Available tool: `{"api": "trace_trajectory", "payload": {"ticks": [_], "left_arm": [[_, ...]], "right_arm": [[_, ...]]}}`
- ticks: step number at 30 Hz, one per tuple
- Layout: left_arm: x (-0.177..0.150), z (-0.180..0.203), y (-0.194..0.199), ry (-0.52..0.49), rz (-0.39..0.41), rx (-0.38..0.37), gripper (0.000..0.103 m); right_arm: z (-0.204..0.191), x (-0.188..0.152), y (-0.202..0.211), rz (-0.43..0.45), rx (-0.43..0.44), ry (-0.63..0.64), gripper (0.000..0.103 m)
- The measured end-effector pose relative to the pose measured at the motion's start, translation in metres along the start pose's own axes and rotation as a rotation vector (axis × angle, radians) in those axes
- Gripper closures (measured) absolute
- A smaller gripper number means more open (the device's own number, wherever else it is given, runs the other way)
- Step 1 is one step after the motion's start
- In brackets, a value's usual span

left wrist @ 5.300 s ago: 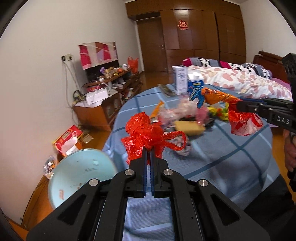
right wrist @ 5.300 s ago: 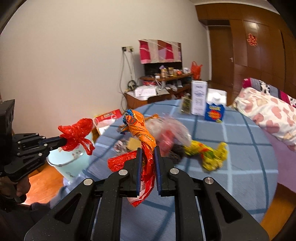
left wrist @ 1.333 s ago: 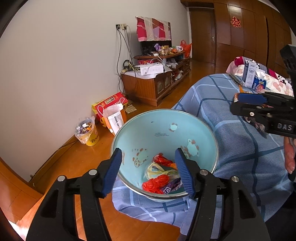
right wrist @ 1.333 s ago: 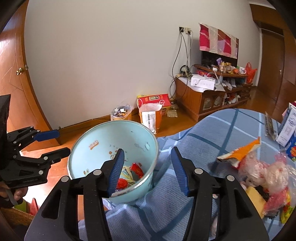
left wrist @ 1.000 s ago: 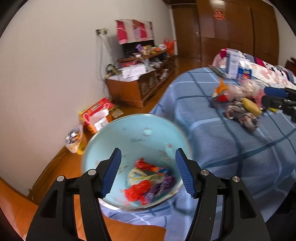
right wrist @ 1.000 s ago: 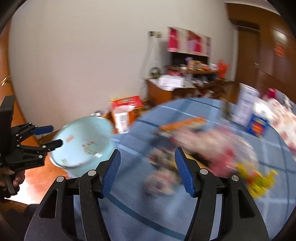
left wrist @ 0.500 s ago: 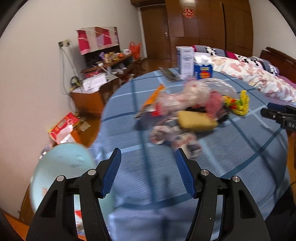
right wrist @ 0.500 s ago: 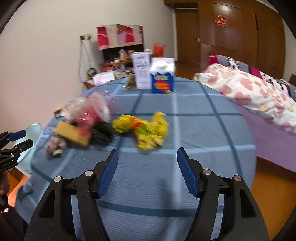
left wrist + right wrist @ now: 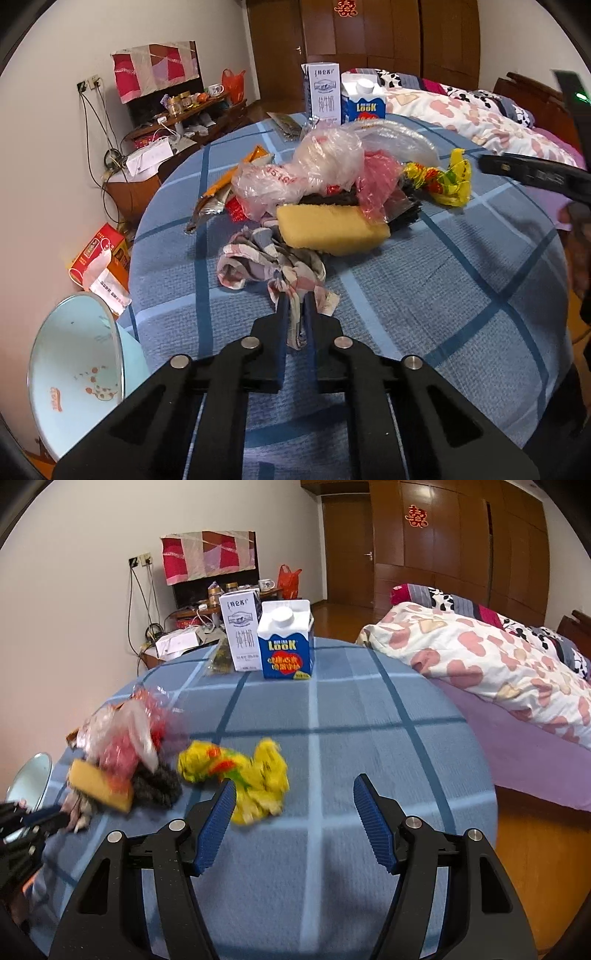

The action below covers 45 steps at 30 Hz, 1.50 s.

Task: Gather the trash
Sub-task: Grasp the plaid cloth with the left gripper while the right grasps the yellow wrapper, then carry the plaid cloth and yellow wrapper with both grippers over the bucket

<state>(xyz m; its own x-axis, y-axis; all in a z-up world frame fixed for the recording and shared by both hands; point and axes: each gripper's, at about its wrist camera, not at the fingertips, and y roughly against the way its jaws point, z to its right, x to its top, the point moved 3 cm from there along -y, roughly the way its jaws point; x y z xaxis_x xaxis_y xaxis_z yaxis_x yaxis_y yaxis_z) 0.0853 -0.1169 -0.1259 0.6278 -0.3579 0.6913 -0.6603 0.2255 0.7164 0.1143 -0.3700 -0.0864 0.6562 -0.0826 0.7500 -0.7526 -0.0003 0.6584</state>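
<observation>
my left gripper (image 9: 295, 301) is closing, jaws pinching the crumpled patterned rag (image 9: 271, 264) near the table's (image 9: 461, 295) left edge. my right gripper (image 9: 293, 794) hangs spread, gripping nothing, yellow wrapper (image 9: 240, 775) just beside its left finger. the pale blue basin (image 9: 74, 373) sits below the left edge.

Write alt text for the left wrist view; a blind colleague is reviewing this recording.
The left gripper is closing its fingers on a crumpled patterned rag at the near edge of a trash pile on a blue checked tablecloth. Behind the rag lie a yellow sponge and clear plastic bags. A pale blue basin sits lower left.
</observation>
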Motion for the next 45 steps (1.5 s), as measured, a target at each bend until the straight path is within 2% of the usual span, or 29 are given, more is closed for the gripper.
{"api": "trace_trajectory", "payload": {"ticks": [5, 6, 7, 9, 13, 21, 32, 38, 45], "left_arm": [[0.0, -0.009, 0.021, 0.003, 0.036, -0.003, 0.097], [-0.002, -0.012, 0.028, 0.006, 0.046, -0.003, 0.097], [-0.002, -0.014, 0.031, 0.009, 0.052, -0.003, 0.097], [-0.004, -0.021, 0.041, 0.02, 0.066, 0.0, 0.097], [-0.005, -0.032, 0.053, 0.036, 0.083, 0.01, 0.097], [-0.005, -0.048, 0.077, 0.048, 0.131, 0.057, 0.097], [-0.004, -0.064, 0.095, 0.067, 0.16, 0.097, 0.097], [-0.01, -0.082, 0.101, 0.082, 0.151, 0.149, 0.097], [-0.026, -0.11, 0.107, 0.112, 0.13, 0.205, 0.097]], "right_arm": [[-0.009, 0.013, -0.027, -0.069, 0.024, -0.014, 0.04], [-0.011, 0.012, -0.033, -0.09, 0.041, -0.015, 0.051], [-0.012, 0.01, -0.038, -0.116, 0.061, -0.015, 0.067], [-0.013, 0.007, -0.04, -0.137, 0.104, -0.023, 0.071], [-0.015, 0.003, -0.027, -0.112, 0.121, -0.015, 0.082], [-0.006, 0.0, 0.013, -0.011, 0.11, -0.025, 0.088], [-0.003, 0.019, 0.061, 0.121, 0.129, -0.043, 0.088], [-0.03, 0.035, 0.081, 0.185, 0.18, -0.012, 0.088], [-0.088, 0.045, 0.088, 0.214, 0.273, 0.072, 0.088]]}}
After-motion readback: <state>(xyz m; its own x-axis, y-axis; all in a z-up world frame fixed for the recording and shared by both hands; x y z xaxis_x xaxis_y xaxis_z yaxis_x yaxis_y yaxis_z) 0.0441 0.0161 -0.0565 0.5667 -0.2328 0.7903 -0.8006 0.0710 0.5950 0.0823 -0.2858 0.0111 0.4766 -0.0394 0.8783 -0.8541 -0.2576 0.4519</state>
